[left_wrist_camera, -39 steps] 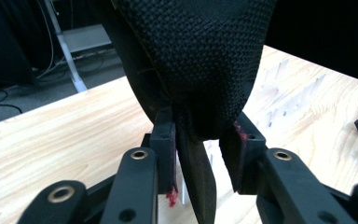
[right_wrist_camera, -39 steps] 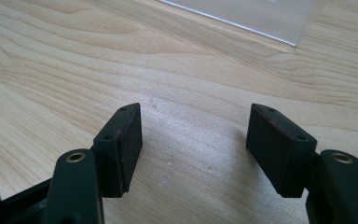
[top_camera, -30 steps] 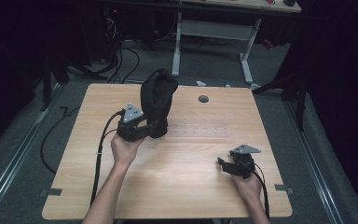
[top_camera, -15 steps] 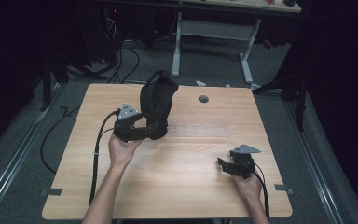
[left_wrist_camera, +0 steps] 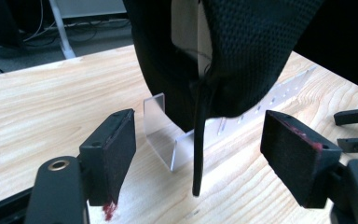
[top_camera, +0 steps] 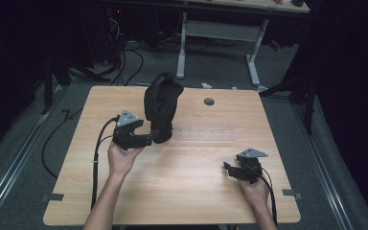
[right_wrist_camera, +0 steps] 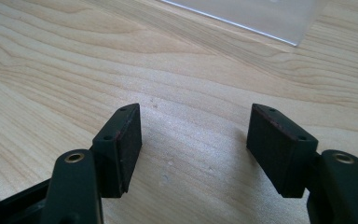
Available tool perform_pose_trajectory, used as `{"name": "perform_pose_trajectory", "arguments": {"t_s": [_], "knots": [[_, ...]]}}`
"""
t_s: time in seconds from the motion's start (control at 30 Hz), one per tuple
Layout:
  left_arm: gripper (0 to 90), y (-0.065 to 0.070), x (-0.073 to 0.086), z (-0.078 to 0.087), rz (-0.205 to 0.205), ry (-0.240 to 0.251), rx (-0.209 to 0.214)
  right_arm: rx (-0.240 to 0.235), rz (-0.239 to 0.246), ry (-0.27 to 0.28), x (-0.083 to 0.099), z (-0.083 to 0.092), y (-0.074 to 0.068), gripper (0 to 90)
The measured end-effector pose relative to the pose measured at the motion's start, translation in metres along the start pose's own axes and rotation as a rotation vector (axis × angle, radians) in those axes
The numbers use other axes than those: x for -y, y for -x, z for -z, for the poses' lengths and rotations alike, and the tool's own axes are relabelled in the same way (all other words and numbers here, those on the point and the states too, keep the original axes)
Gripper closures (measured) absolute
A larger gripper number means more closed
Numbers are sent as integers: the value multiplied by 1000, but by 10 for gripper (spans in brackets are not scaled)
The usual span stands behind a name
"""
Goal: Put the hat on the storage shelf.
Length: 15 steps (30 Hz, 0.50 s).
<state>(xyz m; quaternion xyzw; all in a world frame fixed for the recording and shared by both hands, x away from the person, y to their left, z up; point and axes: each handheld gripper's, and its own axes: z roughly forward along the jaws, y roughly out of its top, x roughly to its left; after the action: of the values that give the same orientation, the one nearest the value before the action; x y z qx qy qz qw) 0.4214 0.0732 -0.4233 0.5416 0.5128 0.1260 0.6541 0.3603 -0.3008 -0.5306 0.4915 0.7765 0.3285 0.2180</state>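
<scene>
With the left gripper (left_wrist_camera: pixel 200 154), whose jaws have just been opening, spread wide and empty, the black cap (left_wrist_camera: pixel 223 56) ahead on its clear stand (left_wrist_camera: pixel 165 137) is best left undisturbed while the right gripper (right_wrist_camera: pixel 196 149) is kept open and empty.

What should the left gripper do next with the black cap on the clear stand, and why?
Probably draw the left gripper straight back. Its jaws have just been opening and stand apart from the black cap, whose strap hangs between them untouched; the cap sits on the clear stand unaided.

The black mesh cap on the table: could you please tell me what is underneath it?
Under the black mesh cap stands a clear acrylic stand on the wooden table; a black strap hangs down before it. The stand's upper part is covered by the cap.
</scene>
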Motion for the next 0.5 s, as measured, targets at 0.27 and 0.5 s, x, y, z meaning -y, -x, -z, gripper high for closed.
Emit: {"name": "perform_pose_trajectory", "arguments": {"t_s": [0.27, 0.5], "knots": [[271, -6, -14, 14, 53, -2, 14, -3, -2, 3, -1, -1, 1, 359], [277, -3, -15, 24, 32, -32, 17, -31, -54, 12, -1, -1, 6, 362]]}}
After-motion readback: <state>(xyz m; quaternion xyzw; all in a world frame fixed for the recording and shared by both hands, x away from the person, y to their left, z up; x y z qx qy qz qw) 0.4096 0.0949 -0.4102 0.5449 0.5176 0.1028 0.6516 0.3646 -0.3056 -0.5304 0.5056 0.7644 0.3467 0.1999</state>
